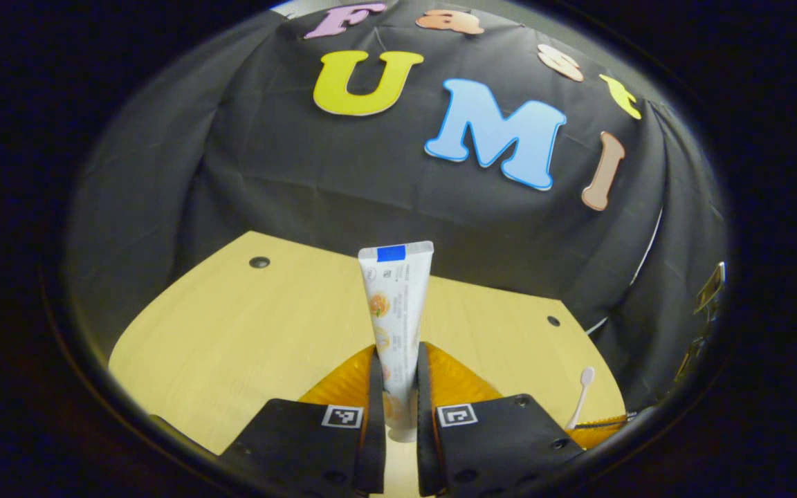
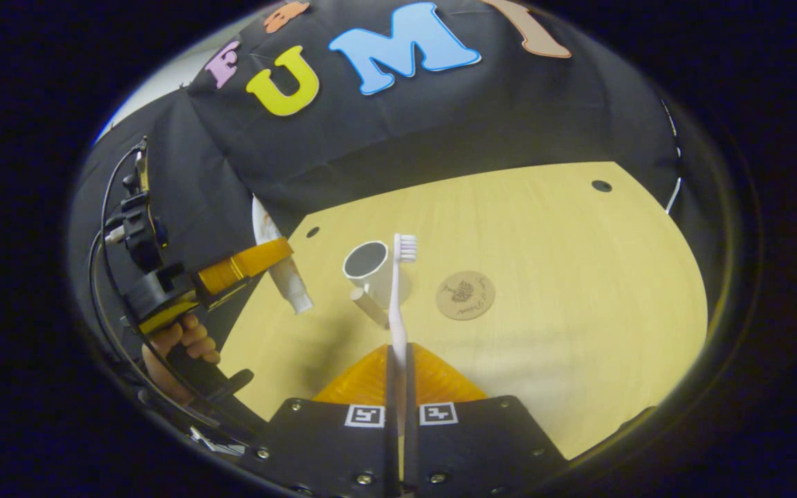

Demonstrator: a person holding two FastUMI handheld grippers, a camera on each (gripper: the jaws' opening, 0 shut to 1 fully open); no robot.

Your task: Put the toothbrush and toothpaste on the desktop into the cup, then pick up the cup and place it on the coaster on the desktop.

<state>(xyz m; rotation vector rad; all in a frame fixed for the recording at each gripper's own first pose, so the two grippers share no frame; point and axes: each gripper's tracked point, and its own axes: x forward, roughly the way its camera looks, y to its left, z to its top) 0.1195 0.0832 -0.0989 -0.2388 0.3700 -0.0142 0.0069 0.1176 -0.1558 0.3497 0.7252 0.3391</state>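
My left gripper (image 1: 397, 387) is shut on a white toothpaste tube (image 1: 397, 304) with orange print, held upright above the wooden desktop (image 1: 246, 339). My right gripper (image 2: 398, 387) is shut on a white toothbrush (image 2: 398, 297), bristles up and away from me. Beyond the brush, a white cup (image 2: 371, 270) with a handle stands on the desktop, mouth open and nothing inside. A round brown coaster (image 2: 465, 295) lies just right of the cup. In the right gripper view the left gripper (image 2: 260, 266) hovers at the left with the toothpaste (image 2: 291, 287), held by a hand (image 2: 184, 342). The toothbrush tip (image 1: 582, 394) shows at the left gripper view's lower right.
The black cloth wall (image 1: 371, 173) closes off the back of the desktop. Small dark holes (image 1: 259, 262) dot the tabletop near its far edge. Cables (image 2: 104, 228) trail from the left gripper. Bare wood (image 2: 578, 277) stretches to the right of the coaster.
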